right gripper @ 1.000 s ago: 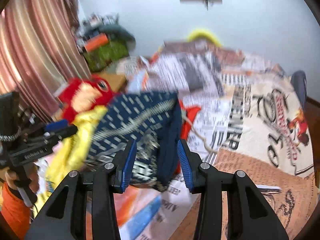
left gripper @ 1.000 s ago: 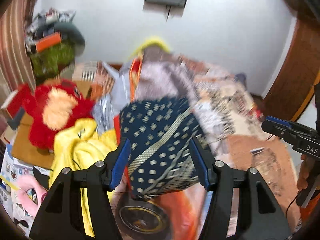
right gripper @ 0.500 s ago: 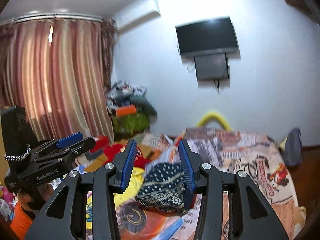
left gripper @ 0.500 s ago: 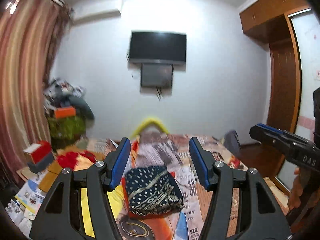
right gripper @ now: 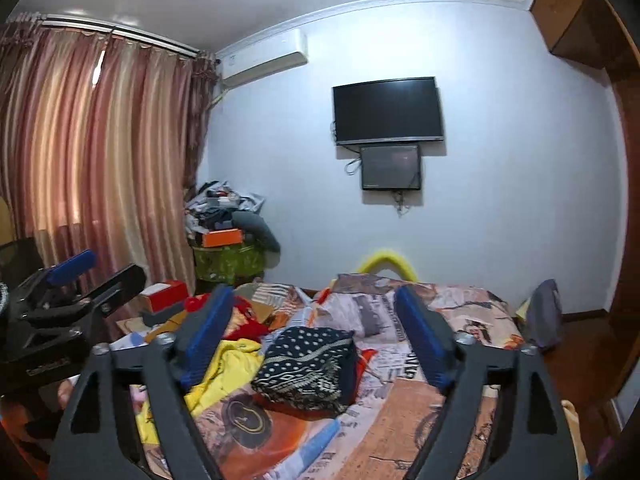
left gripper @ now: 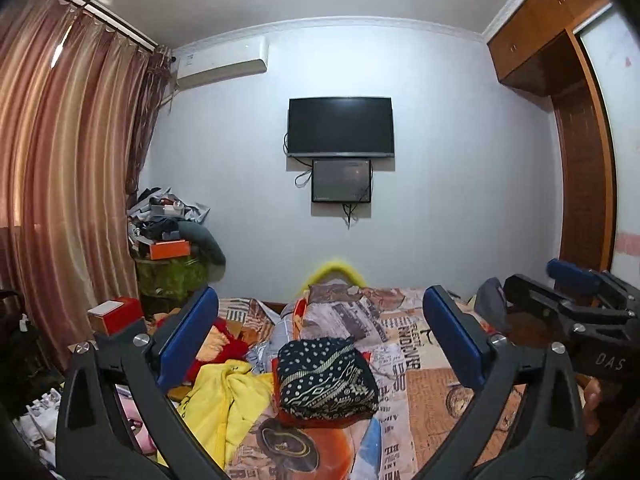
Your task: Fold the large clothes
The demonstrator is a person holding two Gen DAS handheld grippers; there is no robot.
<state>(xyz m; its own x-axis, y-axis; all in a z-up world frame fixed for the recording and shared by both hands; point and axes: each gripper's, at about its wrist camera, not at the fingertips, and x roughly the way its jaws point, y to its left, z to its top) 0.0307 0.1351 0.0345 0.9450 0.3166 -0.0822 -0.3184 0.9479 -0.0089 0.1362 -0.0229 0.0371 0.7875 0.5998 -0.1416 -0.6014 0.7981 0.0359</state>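
Observation:
A folded navy garment with white dots (left gripper: 326, 380) (right gripper: 308, 364) lies on an orange cloth on the bed. My left gripper (left gripper: 320, 300) hangs level above and well back from it. Its jaws are opening wide and nothing is between them. My right gripper (right gripper: 314, 296) is held the same way, with its jaws opening and nothing between the blue pads. Each tool shows in the other's view: the right gripper (left gripper: 568, 292) at the right edge, the left gripper (right gripper: 72, 276) at the left edge. A crumpled yellow garment (left gripper: 224, 396) (right gripper: 224, 364) lies left of the folded one.
The bed (left gripper: 424, 392) has a printed orange and grey cover. Red clothes and a red box (left gripper: 116, 314) sit at its left. A cluttered green stand (left gripper: 172, 276) and curtains (left gripper: 60, 200) are behind them. A TV (left gripper: 340, 126) hangs on the far wall, and a wooden wardrobe (left gripper: 584, 184) stands right.
Both grippers have let go of the navy garment, risen and drawn back from it. Their jaws stand much wider than half a second ago. The garment now rests folded on the bed.

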